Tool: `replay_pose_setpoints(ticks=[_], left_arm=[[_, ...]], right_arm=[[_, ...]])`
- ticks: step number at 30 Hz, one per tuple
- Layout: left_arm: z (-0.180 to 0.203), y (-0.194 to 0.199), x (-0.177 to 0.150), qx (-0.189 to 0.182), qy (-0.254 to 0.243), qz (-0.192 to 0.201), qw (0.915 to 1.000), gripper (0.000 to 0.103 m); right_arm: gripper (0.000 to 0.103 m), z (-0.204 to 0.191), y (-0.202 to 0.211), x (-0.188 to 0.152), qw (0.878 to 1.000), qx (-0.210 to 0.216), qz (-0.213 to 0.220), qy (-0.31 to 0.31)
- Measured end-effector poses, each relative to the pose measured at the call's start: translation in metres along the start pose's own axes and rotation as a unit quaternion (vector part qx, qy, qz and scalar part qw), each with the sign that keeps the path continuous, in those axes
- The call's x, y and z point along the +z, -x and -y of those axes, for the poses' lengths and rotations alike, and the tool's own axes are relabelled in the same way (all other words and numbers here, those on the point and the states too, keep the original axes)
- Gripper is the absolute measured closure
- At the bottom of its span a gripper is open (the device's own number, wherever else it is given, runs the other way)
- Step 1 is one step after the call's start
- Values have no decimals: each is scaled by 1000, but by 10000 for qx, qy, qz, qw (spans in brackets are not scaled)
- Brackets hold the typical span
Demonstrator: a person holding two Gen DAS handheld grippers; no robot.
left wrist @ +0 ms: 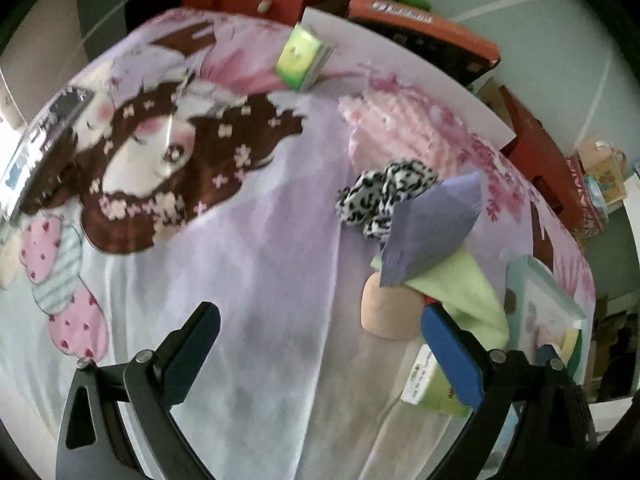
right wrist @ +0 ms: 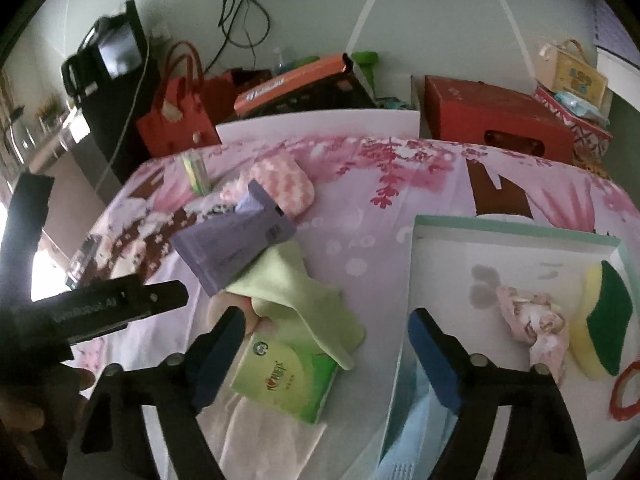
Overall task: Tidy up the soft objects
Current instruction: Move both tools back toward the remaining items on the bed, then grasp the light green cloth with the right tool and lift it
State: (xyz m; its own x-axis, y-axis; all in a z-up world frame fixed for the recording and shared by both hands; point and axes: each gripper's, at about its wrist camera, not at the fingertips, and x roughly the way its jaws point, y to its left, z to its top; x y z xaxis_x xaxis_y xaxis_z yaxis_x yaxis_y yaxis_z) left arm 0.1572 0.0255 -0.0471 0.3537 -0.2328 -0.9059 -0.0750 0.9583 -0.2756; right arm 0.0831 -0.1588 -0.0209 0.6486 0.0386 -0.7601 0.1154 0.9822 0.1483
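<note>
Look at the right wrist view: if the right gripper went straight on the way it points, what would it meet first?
Most likely the green tissue packet, which lies between the open right gripper fingers, with the crumpled light green cloth just beyond it. Depth is hard to judge in this fisheye view.

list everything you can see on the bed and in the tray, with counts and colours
purple pouch: 1, lilac, on the green cloth
green cloth: 1, pale green, centre of bed, draped over a peach soft item
tissue pack: 2, green, one near the cloth, one at the far edge
pink fluffy item: 1, pink and white, far side
spotted fabric: 1, black and white, beside the pouch
tray: 1, white with mint rim, right side
sponge: 1, yellow and green, in the tray
pink cloth: 1, in the tray
left hand-held gripper: 1, black, open
right hand-held gripper: 1, black with blue pads, open
</note>
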Motion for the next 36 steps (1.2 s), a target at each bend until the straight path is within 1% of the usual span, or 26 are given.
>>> replay_pose_setpoints(ticks=[1, 3, 5, 7, 10, 12, 14, 16, 18, 19, 21, 26, 32, 36], left_arm=[[-1, -2, 0, 22, 11, -44, 10000, 3], [-2, -4, 0, 92, 37, -110, 9999, 3], [-4, -7, 1, 135, 102, -190, 9997, 3], [-7, -10, 1, 125, 188, -274, 9994, 3], [-10, -11, 2, 133, 228, -328, 9991, 3], [-10, -11, 2, 144, 197, -334, 9991, 3], [-10, -11, 2, 132, 180, -351, 9991, 3], [-9, -12, 0, 121, 169, -387, 9990, 3], [-8, -14, 0, 121, 153, -415, 9989, 3], [-7, -15, 0, 125, 141, -424, 9989, 3], [-6, -14, 0, 115, 126, -423, 9990, 3], [-6, -12, -1, 72, 96, -430, 9990, 3], [-1, -13, 0, 32, 55, -443, 9990, 3], [-1, -11, 0, -9, 69, -405, 9992, 3]], right_arm=[[22, -1, -2, -1, 10000, -32, -32, 49], [33, -4, -9, -2, 9998, -50, -115, 143], [39, -5, -15, -2, 9997, -8, -191, 179], [42, -6, -19, -3, 9994, -15, -257, 230], [51, -10, -26, -3, 9987, -72, -324, 377], [62, -12, -29, -4, 9985, -59, -349, 409], [66, -13, -33, -4, 9983, -76, -383, 429], [67, -14, -36, -5, 9982, -121, -386, 451], [75, -13, -38, -5, 9983, -109, -392, 412], [78, -11, -39, -5, 9985, -92, -392, 381], [89, -10, -40, -5, 9987, -90, -377, 326], [93, -5, -35, -2, 9996, -89, -212, 158], [97, -1, -34, -1, 9998, -105, -142, 33], [97, -1, -20, 3, 9997, -65, 239, -13]])
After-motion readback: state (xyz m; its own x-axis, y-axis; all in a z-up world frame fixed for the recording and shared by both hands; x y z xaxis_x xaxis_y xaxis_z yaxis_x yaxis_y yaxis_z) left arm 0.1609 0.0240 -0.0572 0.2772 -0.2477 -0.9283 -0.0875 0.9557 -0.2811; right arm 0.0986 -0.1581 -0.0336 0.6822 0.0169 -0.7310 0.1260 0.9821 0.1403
